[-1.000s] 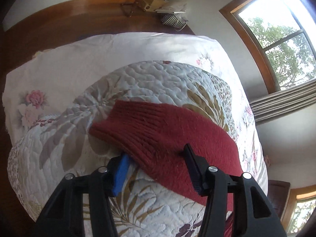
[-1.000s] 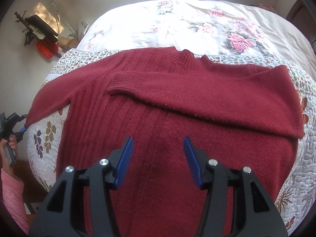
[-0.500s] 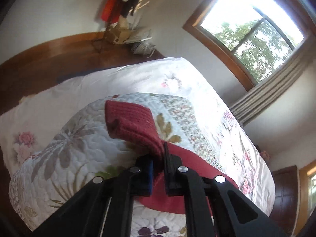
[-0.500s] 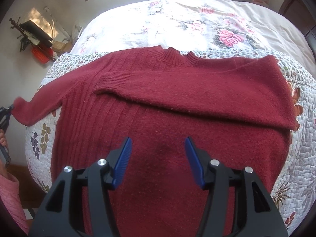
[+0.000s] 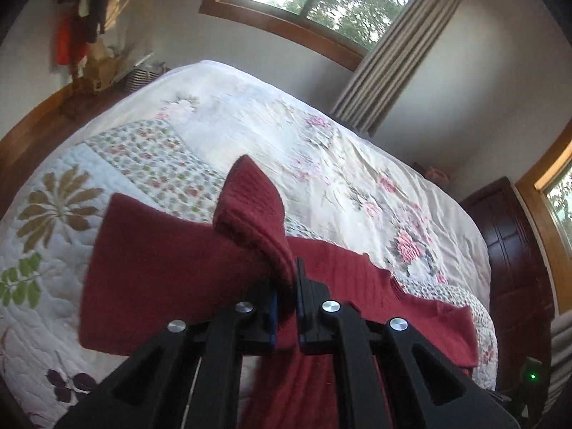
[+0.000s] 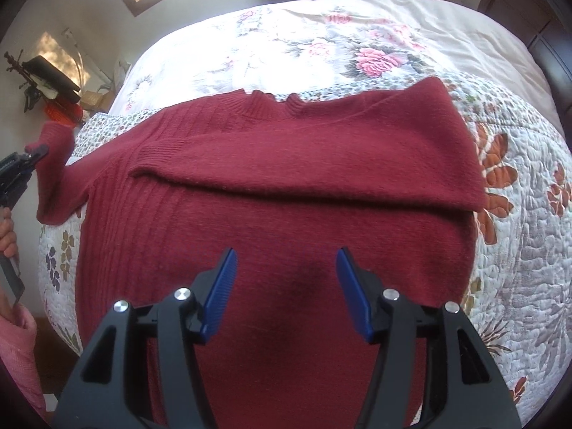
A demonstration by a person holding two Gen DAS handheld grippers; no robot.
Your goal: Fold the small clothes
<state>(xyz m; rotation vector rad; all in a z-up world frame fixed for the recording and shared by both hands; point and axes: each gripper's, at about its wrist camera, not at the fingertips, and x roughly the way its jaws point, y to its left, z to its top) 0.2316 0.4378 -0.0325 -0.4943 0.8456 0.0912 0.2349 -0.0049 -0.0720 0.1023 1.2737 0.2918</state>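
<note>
left gripper point(image 5: 286, 307) clamped on cuff of left sleeve point(image 5: 250, 214), lifted clear of quilt point(image 5: 64, 250); right gripper point(image 6: 286, 293) wide open, empty, hovering over body of red sweater point(image 6: 286, 186) spread flat on bed. other sleeve already across chest. sleeve-fold step imo, next carry cuff inward, lay flat, watch for bunching

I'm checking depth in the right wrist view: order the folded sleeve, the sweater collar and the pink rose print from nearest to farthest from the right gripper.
From the right gripper:
1. Folded sleeve, lying across the chest.
2. Sweater collar, behind it at the top edge.
3. Pink rose print, beyond, upper right on the bedspread.
</note>
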